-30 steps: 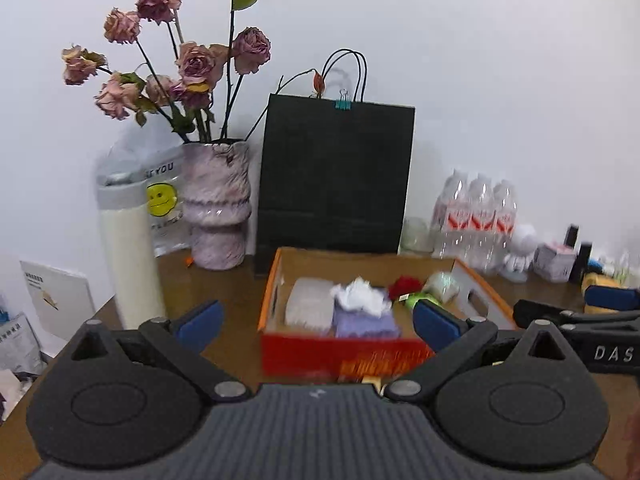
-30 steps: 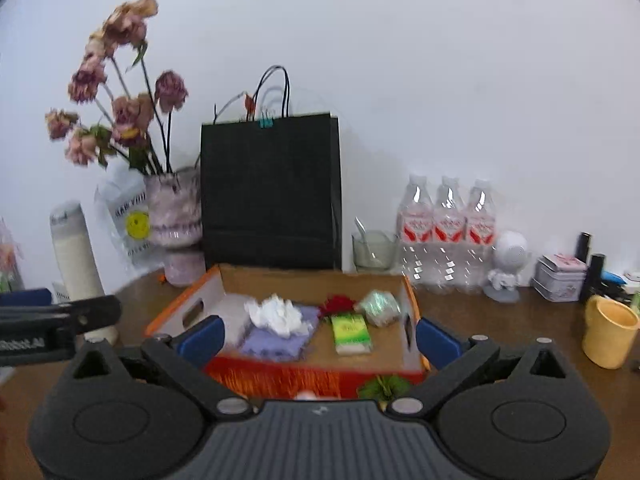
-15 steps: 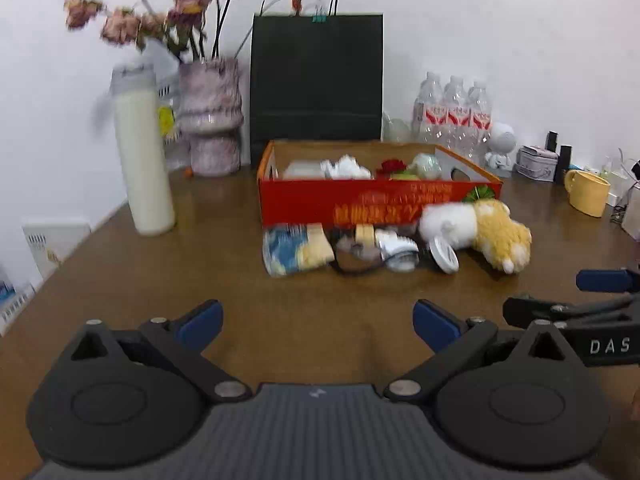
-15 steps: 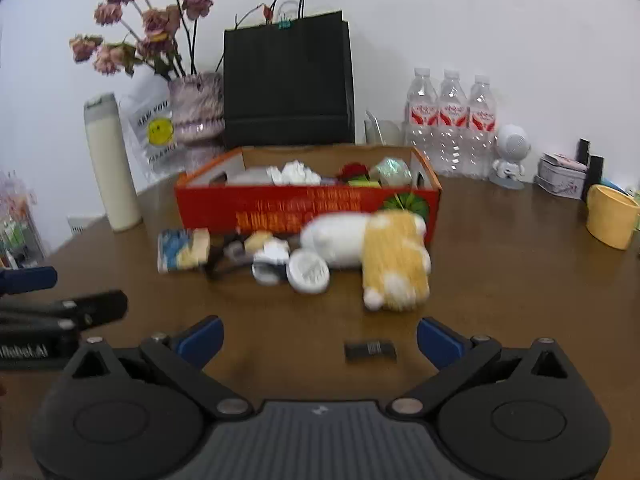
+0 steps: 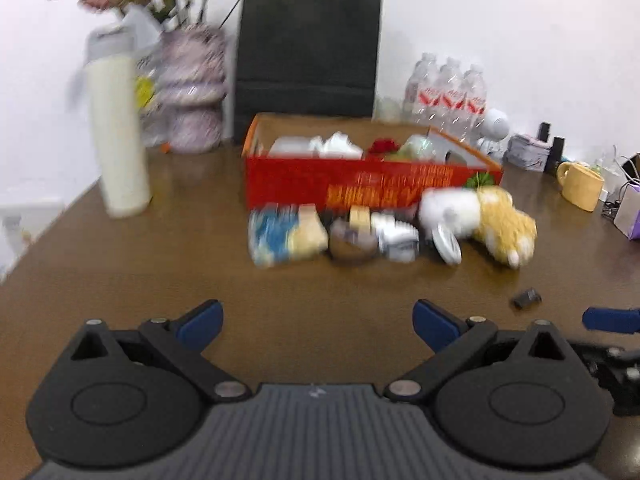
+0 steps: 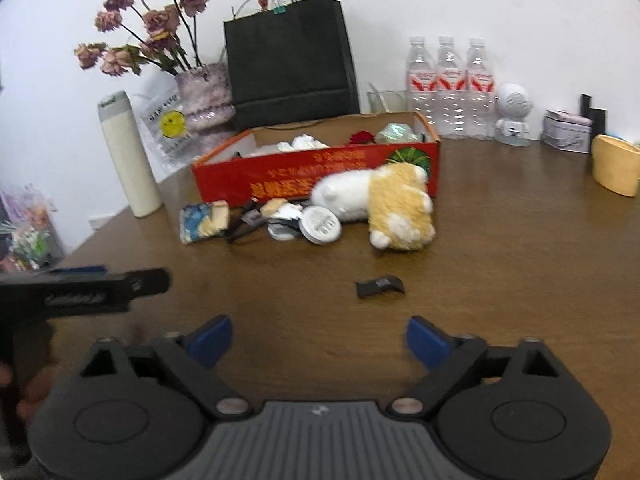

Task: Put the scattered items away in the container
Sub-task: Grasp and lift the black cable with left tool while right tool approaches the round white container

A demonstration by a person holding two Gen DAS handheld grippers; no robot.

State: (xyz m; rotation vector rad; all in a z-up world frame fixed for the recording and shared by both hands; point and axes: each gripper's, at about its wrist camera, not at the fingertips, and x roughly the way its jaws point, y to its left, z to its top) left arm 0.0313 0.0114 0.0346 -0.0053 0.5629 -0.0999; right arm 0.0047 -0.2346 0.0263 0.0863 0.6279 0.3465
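Note:
A red cardboard box stands on the brown table and holds several items. In front of it lie a white and yellow plush toy, a round white lid, a blue and yellow packet, and small dark and white bits. A small black clip lies nearer. My left gripper and my right gripper are both open and empty, well short of the items.
A cream bottle, a vase of dried roses and a black paper bag stand behind the box. Water bottles, a white figurine, a tin and a yellow mug stand at right.
Both grippers have pulled back and tilted down from the box. The scattered items in front of it and the black clip have come into view. Both stay open.

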